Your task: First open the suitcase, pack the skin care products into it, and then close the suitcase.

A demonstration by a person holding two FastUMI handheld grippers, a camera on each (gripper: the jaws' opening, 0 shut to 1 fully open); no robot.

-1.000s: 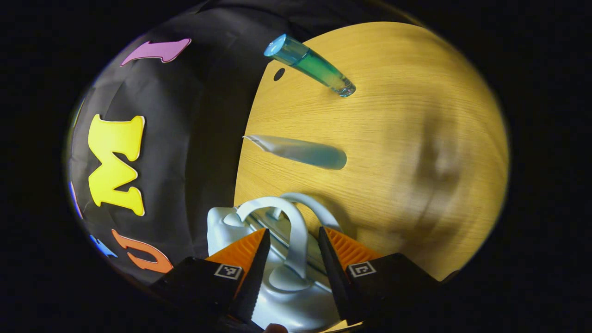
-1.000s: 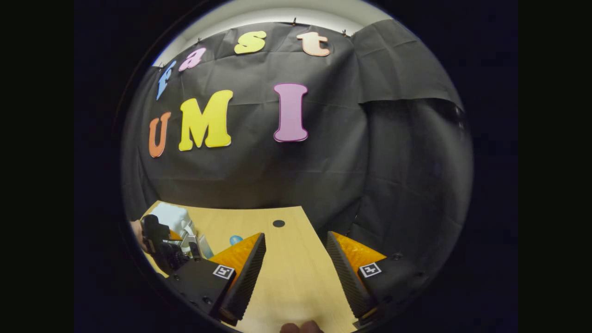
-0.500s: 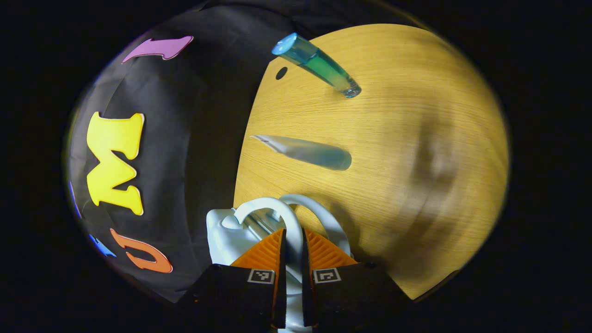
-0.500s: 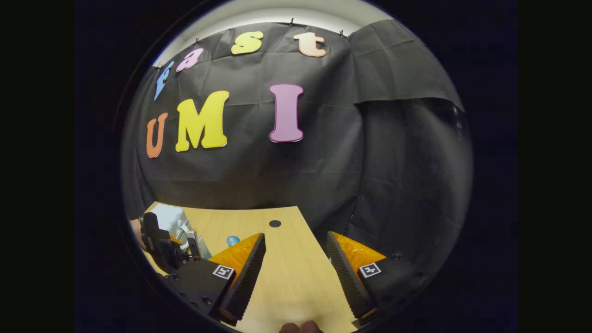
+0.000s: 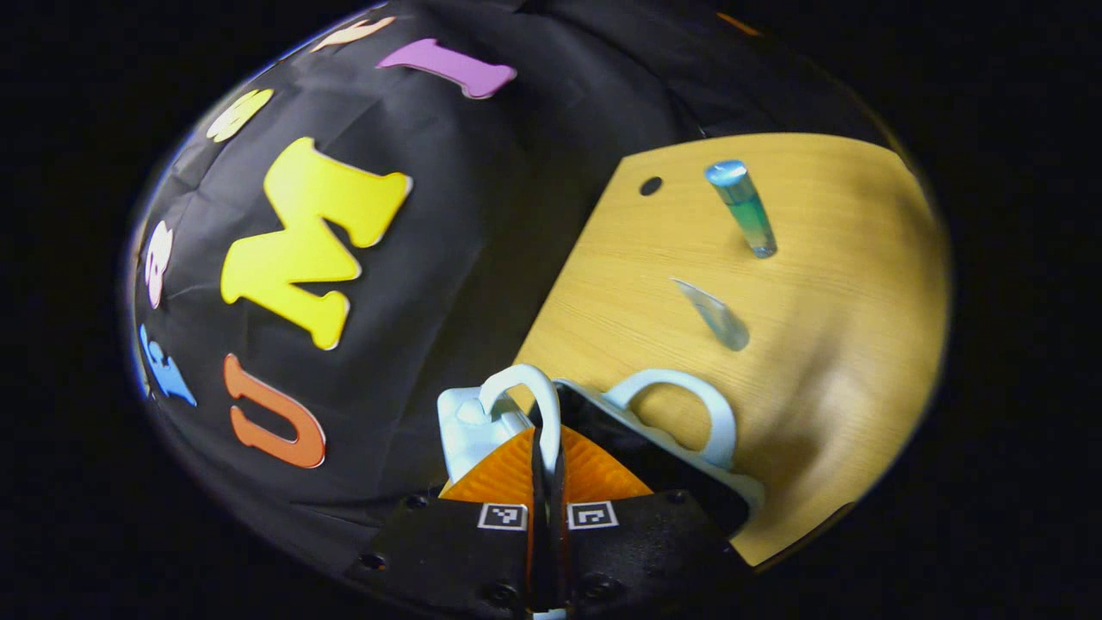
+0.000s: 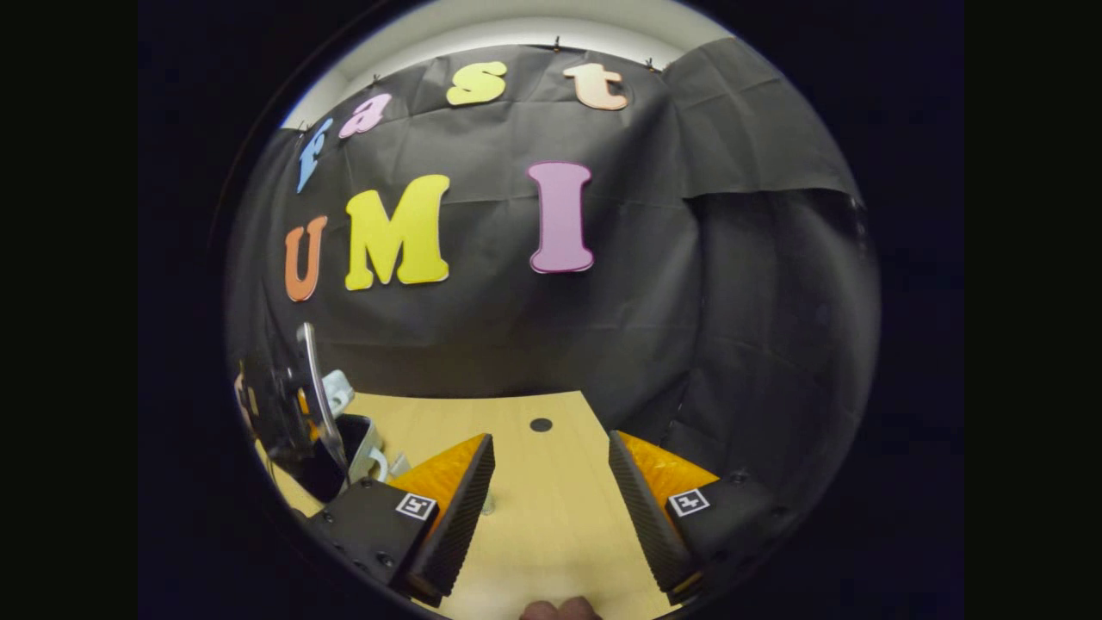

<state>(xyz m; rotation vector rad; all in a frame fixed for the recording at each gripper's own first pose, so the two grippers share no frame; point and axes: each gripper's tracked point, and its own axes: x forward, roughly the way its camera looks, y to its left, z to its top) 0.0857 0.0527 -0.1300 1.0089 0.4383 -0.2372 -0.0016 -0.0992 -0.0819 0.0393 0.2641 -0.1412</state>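
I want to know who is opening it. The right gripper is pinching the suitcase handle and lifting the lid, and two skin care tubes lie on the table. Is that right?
Not quite. In the left gripper view, the left gripper pinches the white suitcase handle, lid partly raised. The right gripper hangs open. The green bottle and pale tube do lie on the table.

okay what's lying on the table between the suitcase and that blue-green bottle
In the left gripper view, a pale squeeze tube lies on the wooden table, between the opened suitcase and the blue-green bottle. The rest of that stretch is bare wood.
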